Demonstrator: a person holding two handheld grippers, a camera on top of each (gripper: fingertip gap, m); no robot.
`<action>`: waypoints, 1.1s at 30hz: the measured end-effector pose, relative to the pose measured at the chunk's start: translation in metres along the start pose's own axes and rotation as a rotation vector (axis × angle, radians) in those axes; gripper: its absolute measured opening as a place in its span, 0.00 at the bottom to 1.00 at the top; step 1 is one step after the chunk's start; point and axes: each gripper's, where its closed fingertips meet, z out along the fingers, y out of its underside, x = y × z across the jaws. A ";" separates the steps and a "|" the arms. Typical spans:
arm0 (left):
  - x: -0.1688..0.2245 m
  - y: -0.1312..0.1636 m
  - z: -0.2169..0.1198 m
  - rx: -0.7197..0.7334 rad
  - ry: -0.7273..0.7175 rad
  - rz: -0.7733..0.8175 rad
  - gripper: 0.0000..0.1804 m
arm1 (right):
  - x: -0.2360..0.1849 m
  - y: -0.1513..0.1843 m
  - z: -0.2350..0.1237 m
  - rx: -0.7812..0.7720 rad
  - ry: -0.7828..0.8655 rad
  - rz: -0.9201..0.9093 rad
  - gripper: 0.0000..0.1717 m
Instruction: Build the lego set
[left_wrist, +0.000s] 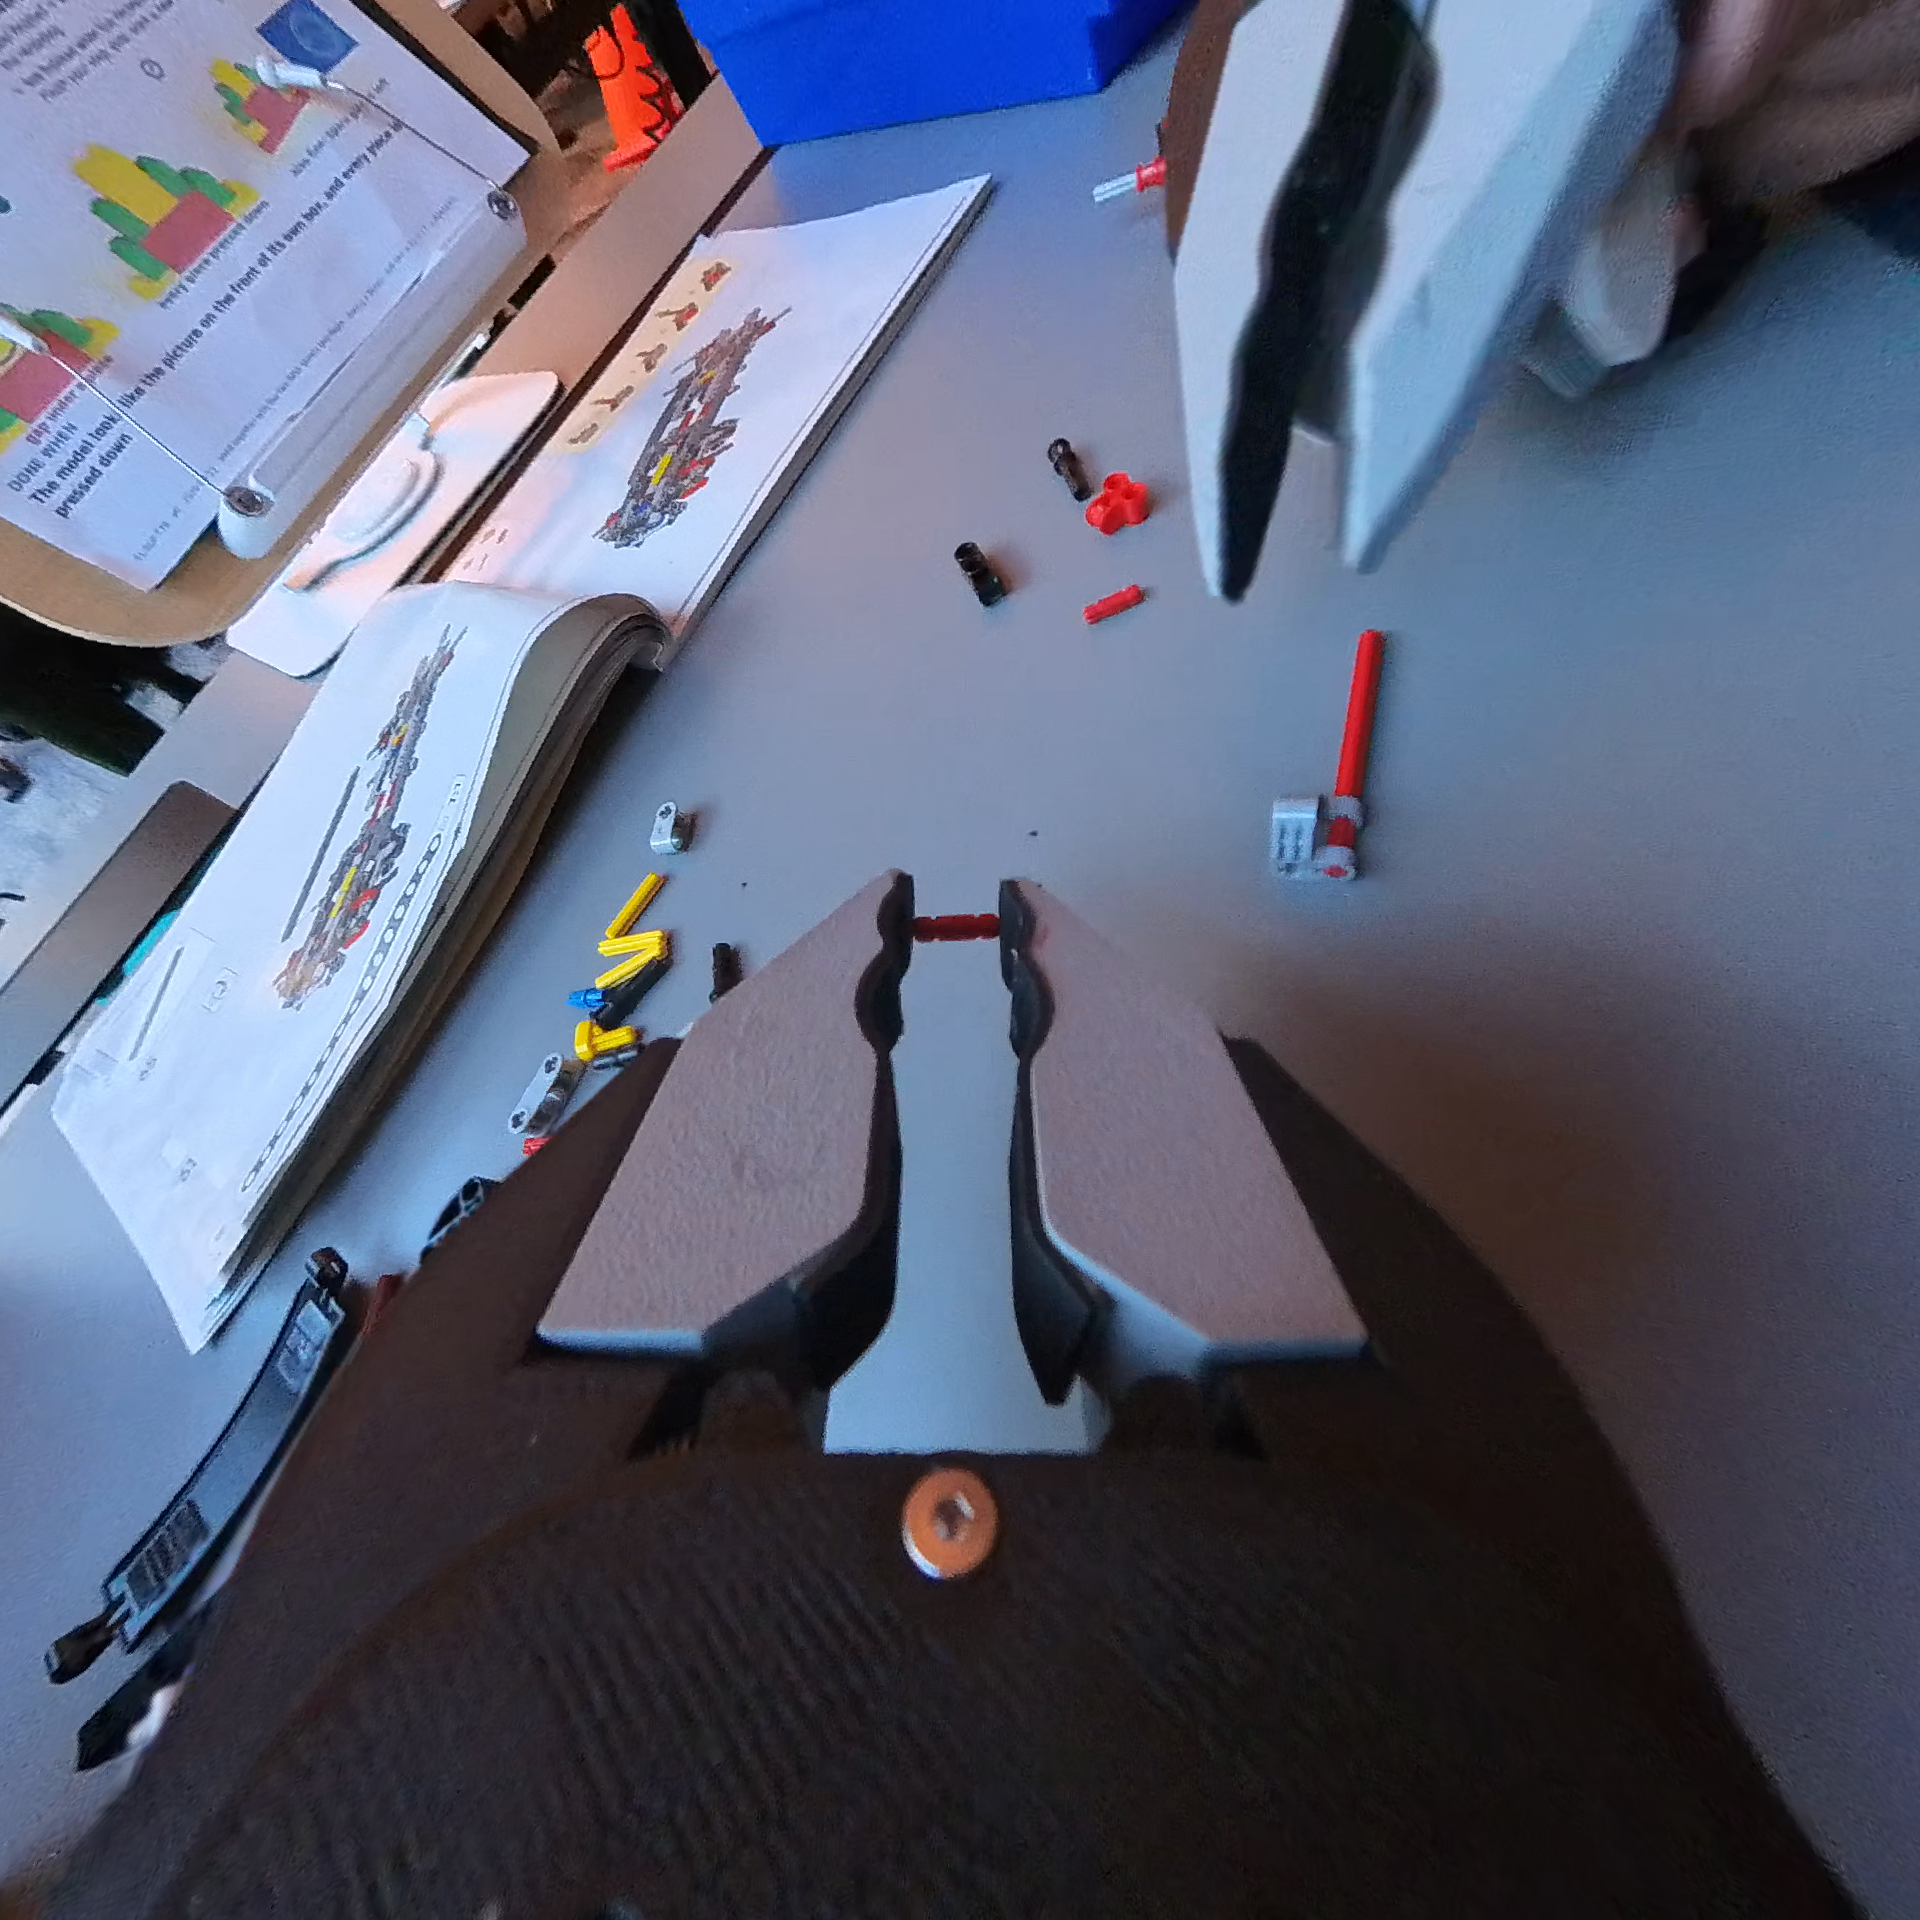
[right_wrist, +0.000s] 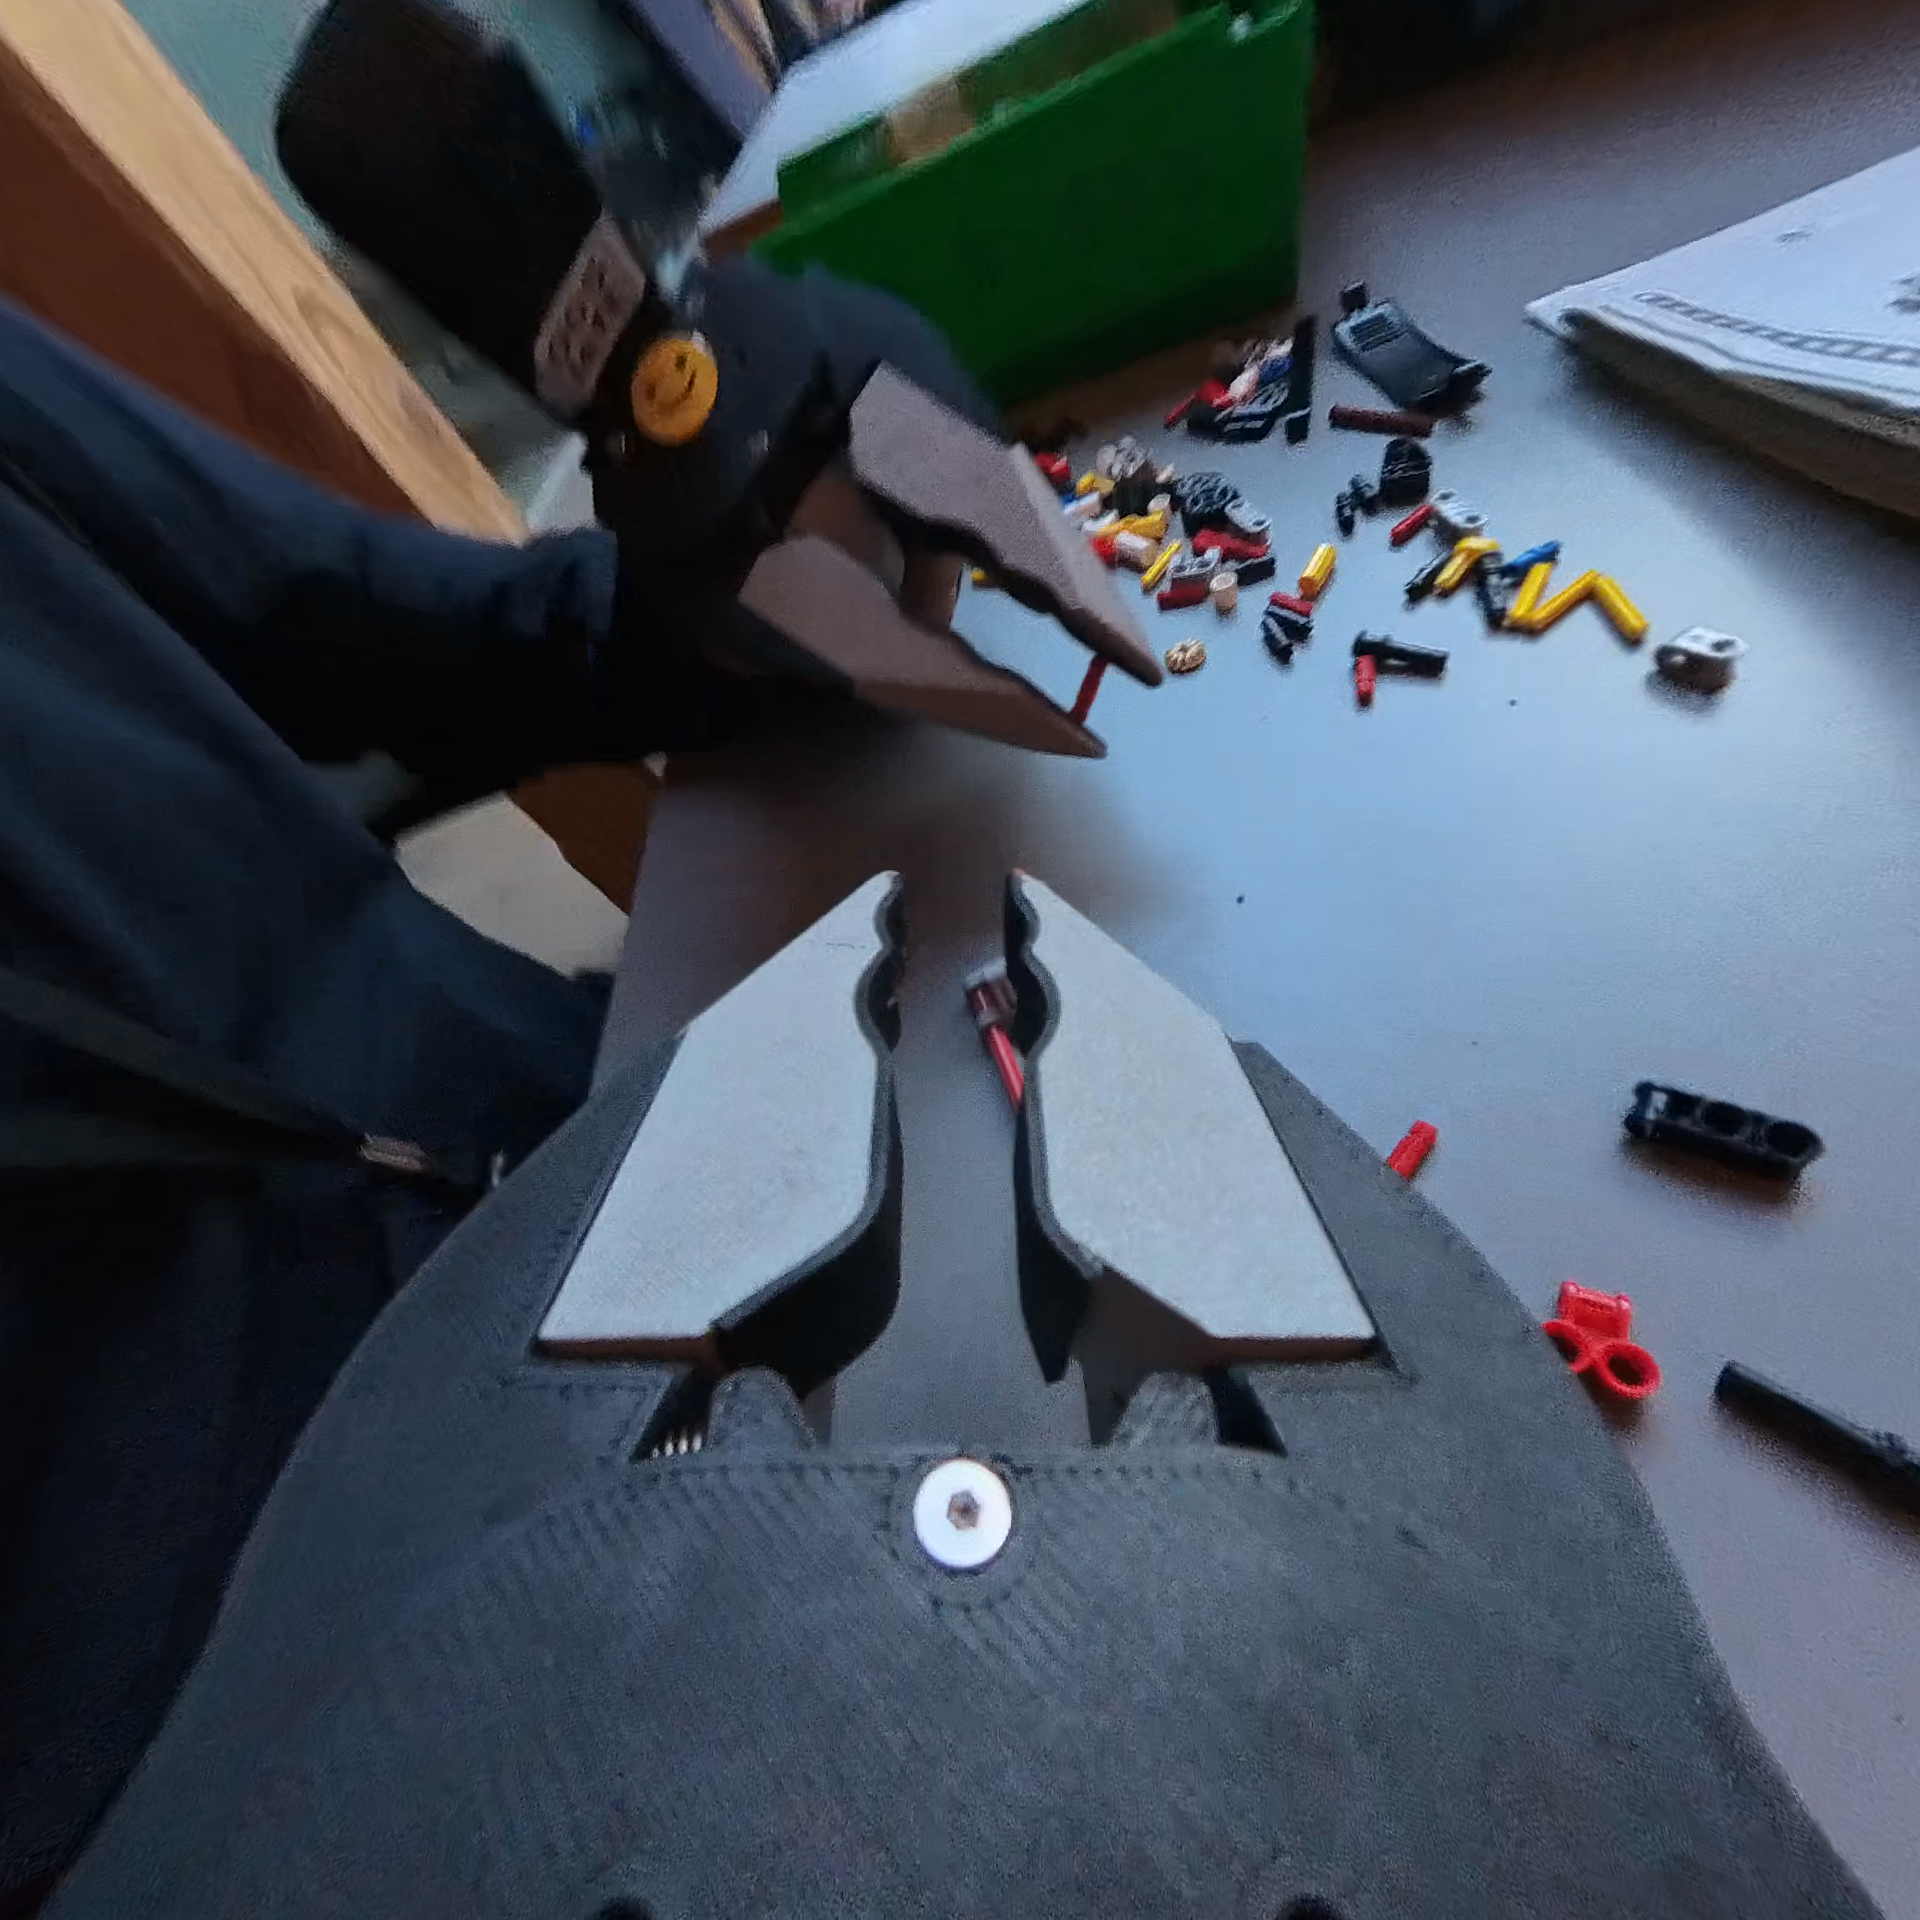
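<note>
My left gripper (left_wrist: 956, 925) is shut on a short red pin (left_wrist: 956, 925), held crosswise between its fingertips above the grey table (left_wrist: 1558, 1039). The right wrist view shows this gripper (right_wrist: 1091, 691) too, with the red pin (right_wrist: 1089, 688) spanning its tips. My right gripper (right_wrist: 956, 904) is open, its pads apart and pressing on nothing. Through its gap I see a red axle (right_wrist: 1003, 1060) with a grey connector (right_wrist: 987, 982) lying on the table below. In the left wrist view the right gripper (left_wrist: 1299, 571) hangs above and behind that axle (left_wrist: 1361, 717) and its grey connector (left_wrist: 1299, 836).
An open instruction booklet (left_wrist: 416, 883) lies on the left, with yellow pins (left_wrist: 634, 935) beside it. A blue box (left_wrist: 914, 62) and a green box (right_wrist: 1091, 208) stand at the back. A pile of small parts (right_wrist: 1195, 530), a black beam (right_wrist: 1720, 1127) and a red piece (right_wrist: 1600, 1340) lie around. Spacing between my two grippers at the tips: around 7 centimetres. Between my right fingertips and the red piece (right_wrist: 1600, 1340) there is roughly 12 centimetres. My left wrist view (left_wrist: 1117, 489) looks at it from another angle.
</note>
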 end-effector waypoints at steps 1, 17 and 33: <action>0.000 0.000 0.000 -0.001 -0.002 0.009 0.08 | -0.003 0.004 0.003 -0.029 0.011 -0.046 0.11; -0.001 0.001 0.008 -0.009 0.022 -0.005 0.08 | 0.016 0.055 -0.004 -0.355 0.181 -0.498 0.10; 0.003 0.008 0.013 -0.069 0.020 0.037 0.08 | 0.033 0.026 -0.018 -0.134 0.091 0.182 0.00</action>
